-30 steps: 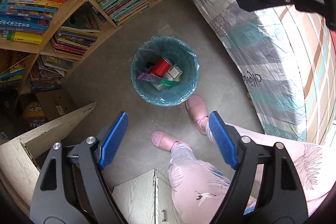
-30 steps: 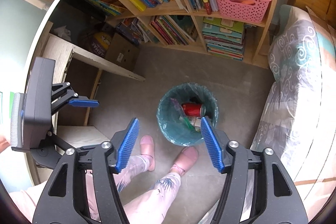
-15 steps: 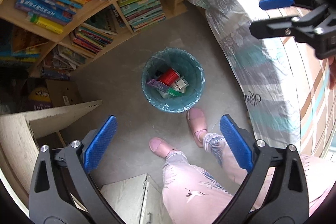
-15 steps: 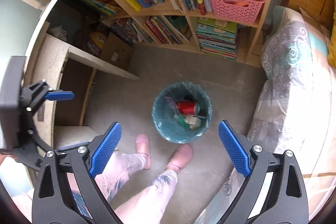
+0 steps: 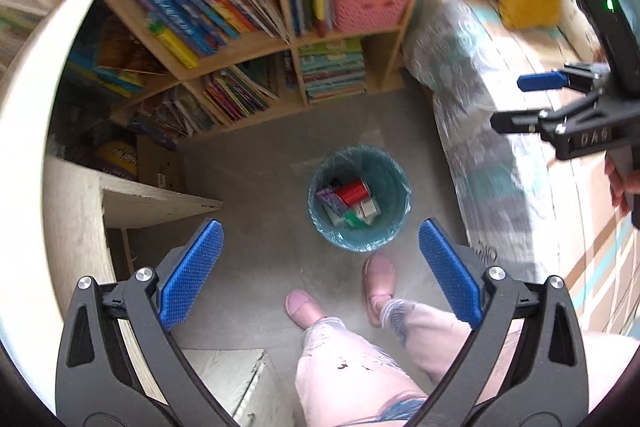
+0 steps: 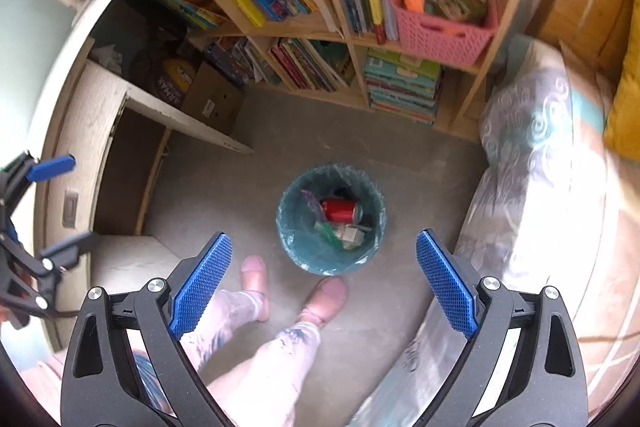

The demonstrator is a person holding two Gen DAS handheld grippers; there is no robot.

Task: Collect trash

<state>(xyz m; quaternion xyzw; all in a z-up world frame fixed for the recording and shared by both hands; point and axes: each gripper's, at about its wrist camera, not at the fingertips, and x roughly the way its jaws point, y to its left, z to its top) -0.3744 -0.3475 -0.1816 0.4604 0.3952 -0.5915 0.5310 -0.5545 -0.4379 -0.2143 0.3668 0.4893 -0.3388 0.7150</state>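
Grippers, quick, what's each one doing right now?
Left gripper: open, holding nothing.
Right gripper: open, holding nothing.

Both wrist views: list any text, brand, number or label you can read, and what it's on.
"DAS": on the right gripper's black body, left wrist view.
"ARMAX": partly cut off, on the dark bag with the yellow patch under the desk.
Cursive print on the bed cover: not legible.
Book spines on the bookshelf: too small and blurred.
Red can and cartons in the trash bin: labels unreadable.
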